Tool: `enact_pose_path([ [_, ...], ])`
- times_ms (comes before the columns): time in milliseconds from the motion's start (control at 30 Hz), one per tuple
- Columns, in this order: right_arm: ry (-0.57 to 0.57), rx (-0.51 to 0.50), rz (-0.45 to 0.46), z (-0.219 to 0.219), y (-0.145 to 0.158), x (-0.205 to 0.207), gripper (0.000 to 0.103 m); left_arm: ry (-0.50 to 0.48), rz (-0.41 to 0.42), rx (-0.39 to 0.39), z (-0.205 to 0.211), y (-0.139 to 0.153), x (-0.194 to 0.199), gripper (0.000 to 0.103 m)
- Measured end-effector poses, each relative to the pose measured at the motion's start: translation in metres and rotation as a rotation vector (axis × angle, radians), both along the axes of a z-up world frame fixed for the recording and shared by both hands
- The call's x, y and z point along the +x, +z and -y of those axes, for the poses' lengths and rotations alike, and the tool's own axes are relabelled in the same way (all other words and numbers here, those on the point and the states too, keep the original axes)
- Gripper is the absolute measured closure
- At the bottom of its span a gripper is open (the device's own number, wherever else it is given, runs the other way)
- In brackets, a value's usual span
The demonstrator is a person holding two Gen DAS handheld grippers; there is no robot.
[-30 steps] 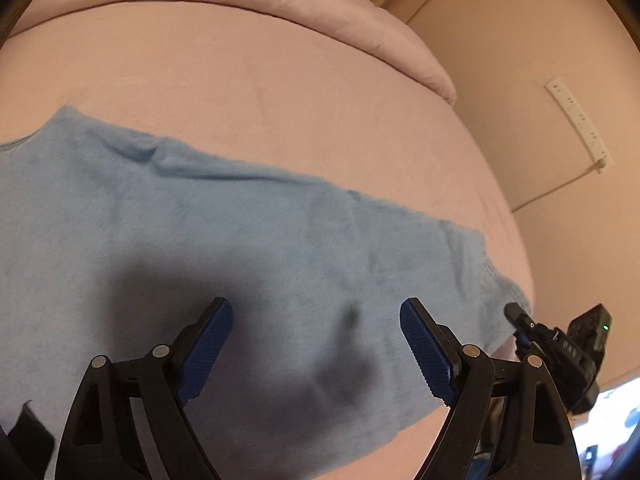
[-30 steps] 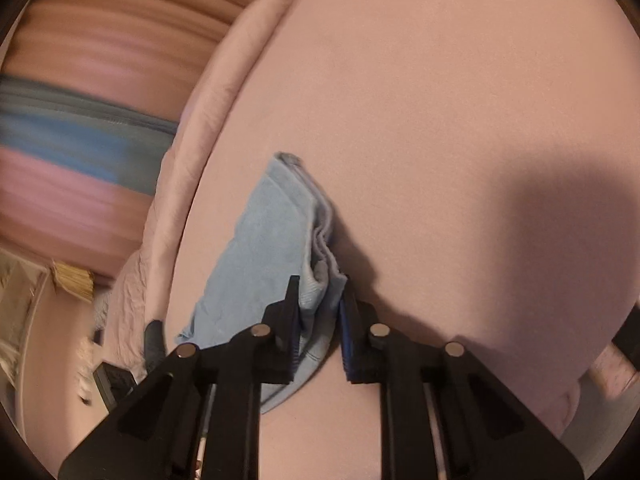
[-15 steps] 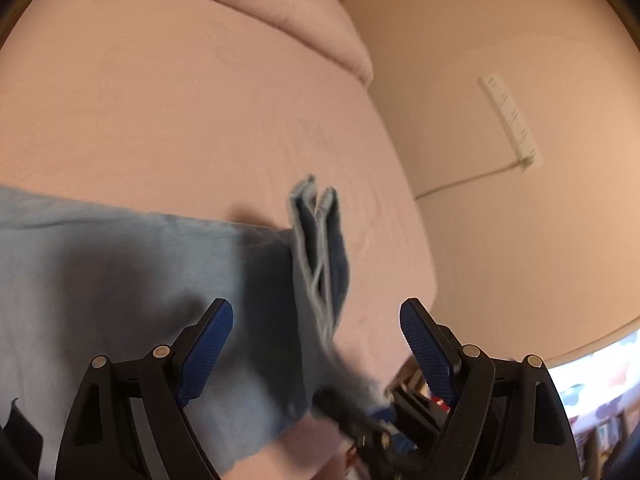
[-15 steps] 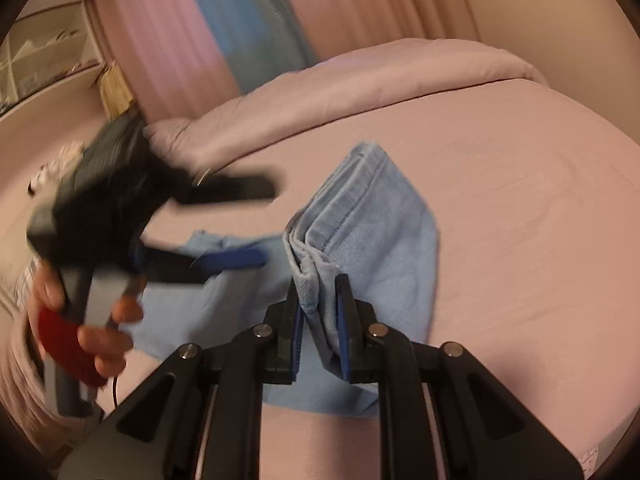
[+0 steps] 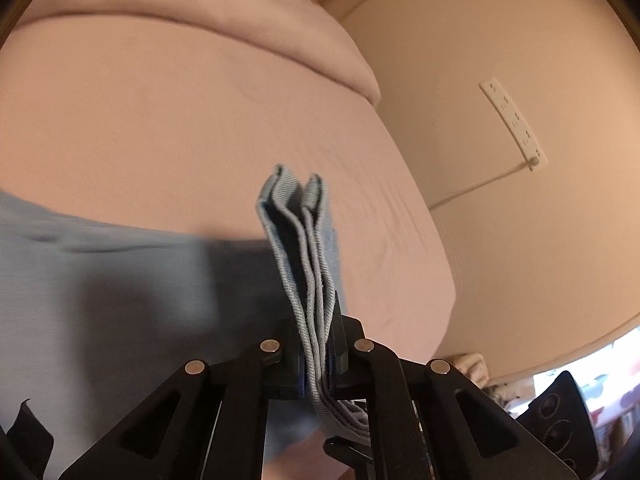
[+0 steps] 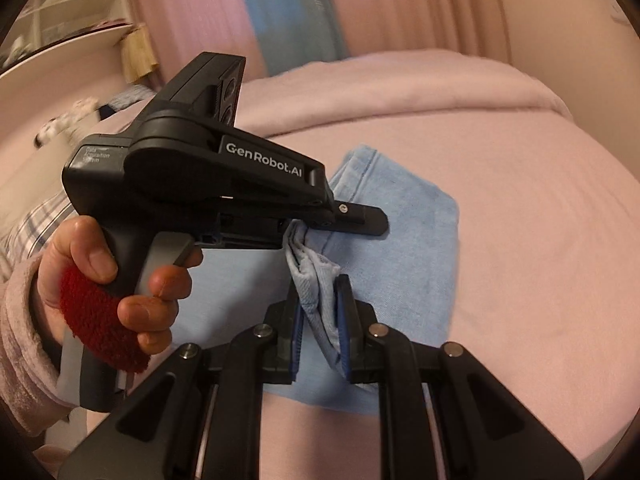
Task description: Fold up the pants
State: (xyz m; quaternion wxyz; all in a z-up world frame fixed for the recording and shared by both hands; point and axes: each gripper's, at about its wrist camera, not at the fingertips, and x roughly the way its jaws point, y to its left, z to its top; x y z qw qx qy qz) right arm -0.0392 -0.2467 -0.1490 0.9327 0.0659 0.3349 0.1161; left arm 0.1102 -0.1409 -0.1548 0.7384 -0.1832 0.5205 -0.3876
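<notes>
Light blue pants [image 5: 120,300] lie across a pink bed [image 5: 200,120]. My left gripper [image 5: 316,320] is shut on a bunched, layered edge of the pants [image 5: 300,220], which stands up between its pads. In the right wrist view the pants [image 6: 400,240] lie folded over on the bed, and my right gripper [image 6: 320,300] is shut on the same bunched edge, close beside the left one. The left gripper's black body [image 6: 200,184] crosses that view from the left, held by a hand [image 6: 100,264] in a pink sleeve.
A rolled pink duvet [image 5: 240,12] lies along the far side of the bed. A beige wall with a white power strip [image 5: 512,120] stands right of the bed's edge. Pink and blue curtains [image 6: 400,0] hang behind, and a shelf [image 6: 60,20] sits at the far left.
The left gripper, open over the flat pants before, has shut on the raised edge. The right gripper swung across with that edge, rolled upright, and now sits beside the left.
</notes>
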Motion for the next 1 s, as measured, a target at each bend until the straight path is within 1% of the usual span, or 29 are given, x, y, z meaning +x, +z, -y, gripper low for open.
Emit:
enact_pose_path([
  [100,0.091,-0.020,0.023,-0.041,0.006,0.006,0.087,0.069,0.025,0.014,-0.049,0.007,-0.002,0.098],
  [167,0.140,-0.033,0.028,-0.063,0.005,0.010,0.087,0.123,0.027,0.032,-0.078,0.003,-0.003,0.098],
  [233,0.201,-0.045,0.017,-0.092,0.000,0.018,0.087,0.180,0.009,0.048,-0.108,-0.007,-0.003,0.098],
  [400,0.301,-0.070,-0.029,-0.142,-0.023,0.036,0.087,0.277,-0.027,0.090,-0.158,-0.031,-0.007,0.098],
  [533,0.357,-0.100,-0.059,-0.169,-0.039,0.045,0.087,0.292,-0.057,0.100,-0.178,-0.048,-0.005,0.098],
  [667,0.378,-0.137,-0.096,-0.181,-0.051,0.050,0.085,0.282,-0.082,0.124,-0.173,-0.062,0.004,0.098],
  [767,0.384,-0.155,-0.136,-0.180,-0.060,0.053,0.083,0.299,-0.095,0.178,-0.171,-0.069,0.008,0.097],
  [833,0.396,-0.151,-0.183,-0.182,-0.062,0.058,0.080,0.317,-0.092,0.204,-0.168,-0.069,0.008,0.083],
  [867,0.405,-0.137,-0.212,-0.180,-0.064,0.059,0.073,0.338,-0.077,0.241,-0.171,-0.066,0.006,0.080],
  [900,0.424,-0.100,-0.240,-0.173,-0.063,0.057,0.070,0.357,-0.054,0.278,-0.174,-0.061,0.003,0.079],
  [967,0.448,-0.057,-0.242,-0.159,-0.056,0.052,0.069,0.382,-0.010,0.338,-0.185,-0.051,-0.003,0.079],
  [1000,0.458,-0.018,-0.236,-0.145,-0.047,0.048,0.068,0.394,0.015,0.360,-0.189,-0.045,-0.007,0.079],
])
